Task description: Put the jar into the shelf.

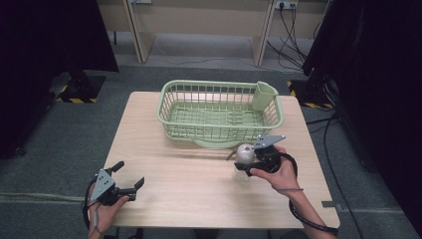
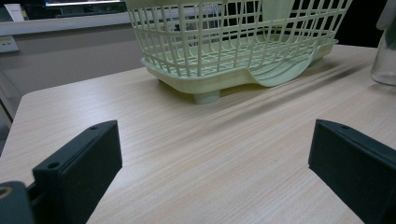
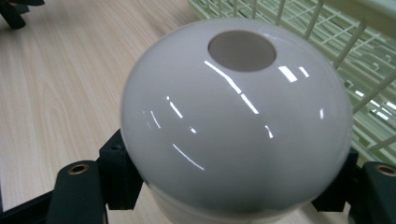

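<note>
Right gripper (image 1: 249,167) clamps a white dome-topped object (image 3: 236,123), its base hidden; left gripper (image 1: 130,178) gapes wide, empty

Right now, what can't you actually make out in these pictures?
- White dome: right gripper view, its base is cut off by the bottom edge.
- Clear glass: left gripper view, cropped by the right edge.
- Right claw: high view, its tips are hidden behind the dome.
</note>
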